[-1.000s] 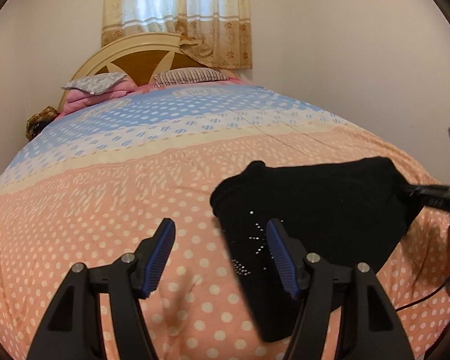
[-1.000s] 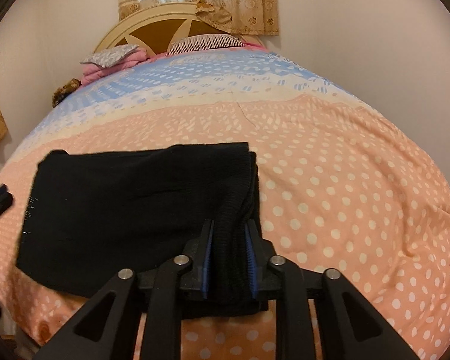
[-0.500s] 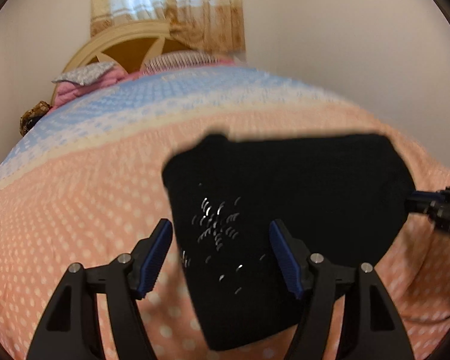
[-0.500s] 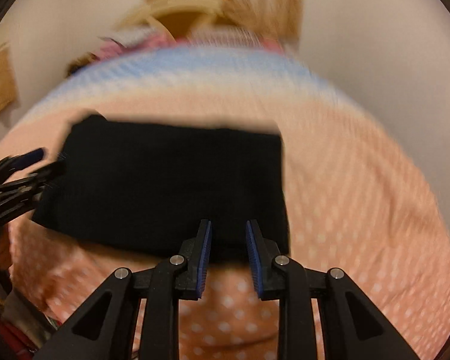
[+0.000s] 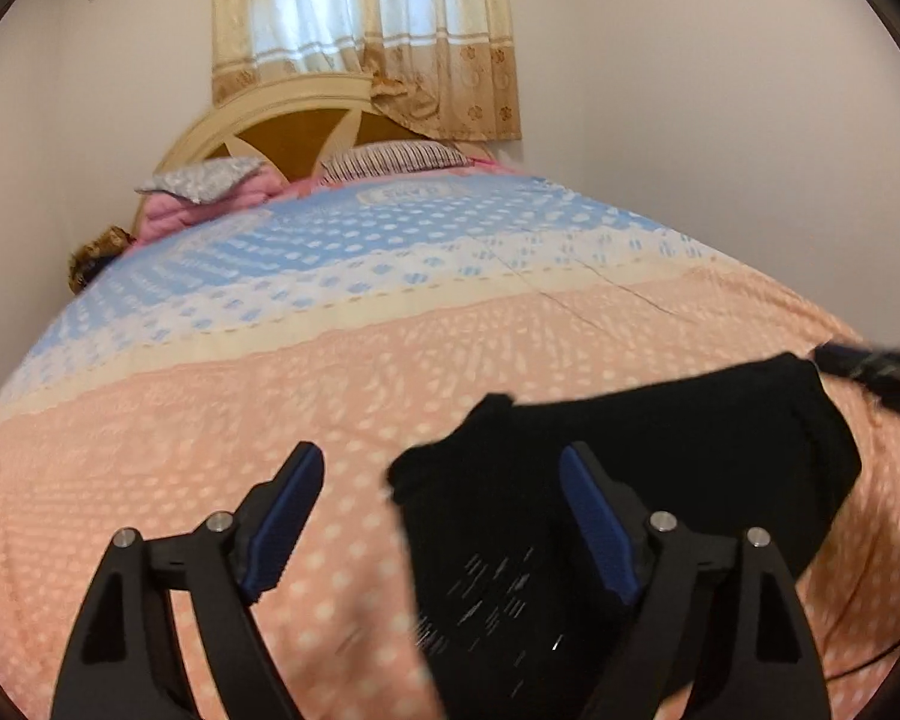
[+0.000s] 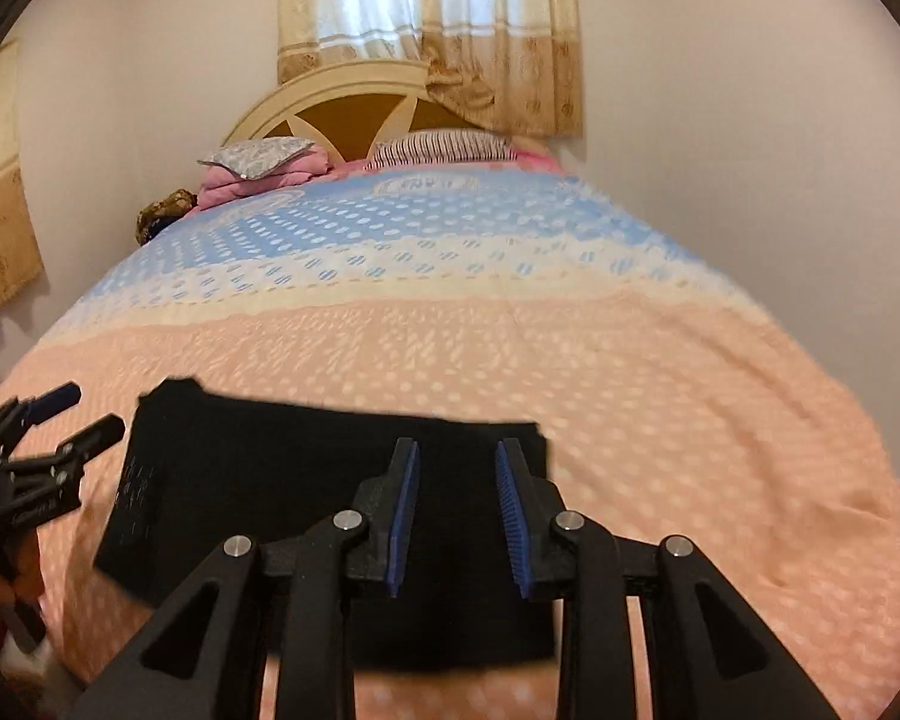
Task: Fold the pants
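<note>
The bed point(image 6: 510, 360) is covered by a dotted bedspread point(image 5: 270, 396), banded blue at the far end and peach at the near end. A cream and brown headboard point(image 6: 342, 108) is set against the far wall, below a beige curtain point(image 6: 432, 30). A striped pillow point(image 6: 444, 147) and a pink folded blanket point(image 6: 258, 177), topped by a grey patterned pillow point(image 6: 255, 153), are placed at the head of the bed.

The black pants point(image 6: 306, 510) are laid flat on the peach band near the foot of the bed, folded into a compact rectangle. Small pale marks are seen on the cloth at its left end.

The right gripper point(image 6: 457, 516) is held above the near right part of the pants with its fingers apart; no cloth is gripped between the blue pads point(image 6: 403, 516). The left gripper point(image 5: 435, 531) is held spread wide above the left end of the pants, nothing being clamped. Contact with the cloth cannot be determined.
</note>
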A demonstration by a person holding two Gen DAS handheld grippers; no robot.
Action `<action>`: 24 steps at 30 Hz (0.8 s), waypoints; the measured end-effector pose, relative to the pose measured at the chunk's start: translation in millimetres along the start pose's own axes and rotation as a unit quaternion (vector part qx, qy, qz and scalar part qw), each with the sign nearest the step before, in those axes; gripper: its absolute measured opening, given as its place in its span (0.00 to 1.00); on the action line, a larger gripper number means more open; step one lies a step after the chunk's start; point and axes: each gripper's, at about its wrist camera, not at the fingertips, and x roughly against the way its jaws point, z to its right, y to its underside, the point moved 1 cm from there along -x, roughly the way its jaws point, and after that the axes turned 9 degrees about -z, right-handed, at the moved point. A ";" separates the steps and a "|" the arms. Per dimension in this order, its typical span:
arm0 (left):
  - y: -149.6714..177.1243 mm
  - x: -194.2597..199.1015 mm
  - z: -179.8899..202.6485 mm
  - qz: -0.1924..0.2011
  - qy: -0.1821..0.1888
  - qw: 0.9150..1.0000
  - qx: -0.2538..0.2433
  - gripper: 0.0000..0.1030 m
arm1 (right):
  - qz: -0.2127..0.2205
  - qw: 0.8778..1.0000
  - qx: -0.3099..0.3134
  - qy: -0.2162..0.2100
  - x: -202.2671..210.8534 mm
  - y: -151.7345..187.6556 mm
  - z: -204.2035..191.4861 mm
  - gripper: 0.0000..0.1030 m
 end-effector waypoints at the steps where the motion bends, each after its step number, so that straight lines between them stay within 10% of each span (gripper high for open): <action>1: -1.3 -13.3 1.6 -0.015 0.001 1.000 0.008 0.81 | -0.018 1.000 -0.016 -0.008 -17.0 -5.1 4.7 0.28; 3: 2.1 -46.4 0.5 -0.062 -0.011 0.998 0.025 0.81 | -0.084 0.995 -0.054 -0.020 -62.0 -5.2 13.6 0.28; 6: 9.7 -72.0 -10.4 -0.100 0.003 0.993 0.061 0.88 | -0.061 0.996 -0.056 -0.020 -78.6 -1.1 16.4 0.28; 11: 10.5 -66.7 -13.2 -0.098 -0.002 0.993 0.069 0.96 | -0.033 0.999 -0.033 0.003 -79.6 4.4 5.2 0.37; 15: 4.8 -51.0 -9.6 -0.083 -0.014 0.995 0.056 0.96 | -0.027 1.000 -0.010 -0.001 -73.2 4.2 -5.5 0.67; 24: 8.4 -15.8 -6.5 -0.064 0.011 0.996 0.060 0.95 | 0.022 0.998 -0.057 -0.019 -14.5 21.9 -4.1 0.67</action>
